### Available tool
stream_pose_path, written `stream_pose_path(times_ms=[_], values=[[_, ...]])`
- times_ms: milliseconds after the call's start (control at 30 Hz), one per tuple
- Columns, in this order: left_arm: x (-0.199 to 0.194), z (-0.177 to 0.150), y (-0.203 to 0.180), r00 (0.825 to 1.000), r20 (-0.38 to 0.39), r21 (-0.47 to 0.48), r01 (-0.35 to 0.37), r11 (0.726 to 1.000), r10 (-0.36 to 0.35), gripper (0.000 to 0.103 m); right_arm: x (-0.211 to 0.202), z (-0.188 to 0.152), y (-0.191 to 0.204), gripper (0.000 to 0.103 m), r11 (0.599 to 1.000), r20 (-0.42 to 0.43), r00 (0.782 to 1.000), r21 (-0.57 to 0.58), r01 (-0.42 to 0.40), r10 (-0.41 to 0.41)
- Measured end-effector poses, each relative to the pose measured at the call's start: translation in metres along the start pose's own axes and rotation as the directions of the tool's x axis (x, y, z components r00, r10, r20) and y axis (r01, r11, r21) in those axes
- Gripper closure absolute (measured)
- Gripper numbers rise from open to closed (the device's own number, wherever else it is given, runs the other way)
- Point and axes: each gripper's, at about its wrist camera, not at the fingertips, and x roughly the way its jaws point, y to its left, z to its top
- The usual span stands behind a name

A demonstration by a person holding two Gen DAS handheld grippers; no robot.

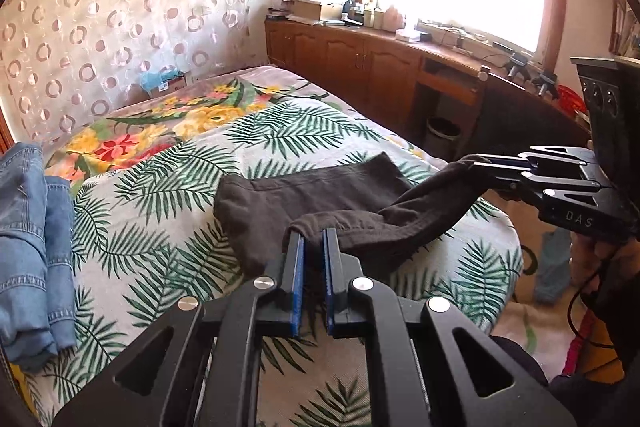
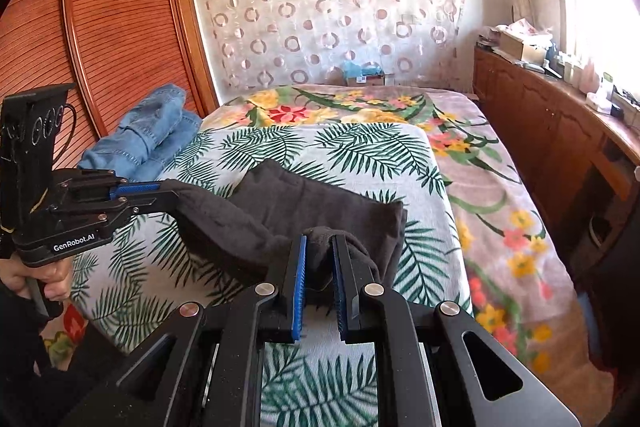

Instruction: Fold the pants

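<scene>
Dark pants (image 1: 304, 195) lie partly folded on the bed (image 1: 168, 227) — left tool (image 1: 313, 239) and right tool (image 2: 320, 247) each clamped on a lifted edge — with the final fold likely remaining.

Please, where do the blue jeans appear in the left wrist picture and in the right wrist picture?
Left wrist view: the blue jeans lie at the far left edge, on the leaf-print blanket.
Right wrist view: the blue jeans lie upper left, beside the wooden wardrobe.
Shared landmark: the dark pants, right of the jeans in both.
</scene>
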Motion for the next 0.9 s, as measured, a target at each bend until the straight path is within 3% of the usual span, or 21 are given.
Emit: stream_pose_path(times_ms=[300, 667, 900], values=[[0.009, 0.007, 0.015, 1.0, 0.008, -0.025, -0.02, 0.999, 0.02, 0.094, 0.014, 0.012, -0.003, 0.091, 1.0, 0.009, 1.0, -0.012, 0.002, -0.002], [0.045, -0.005, 0.024, 0.997, -0.065, -0.053, -0.033, 0.998, 0.029, 0.093, 0.047, 0.005, -0.013, 0.09, 1.0, -0.084, 0.997, 0.012, 0.003, -0.002], [0.054, -0.005, 0.027, 0.996, -0.076, -0.058, -0.043, 0.997, 0.039, 0.093, 0.057, 0.017, -0.016, 0.09, 1.0, -0.092, 0.996, 0.026, 0.011, -0.009]])
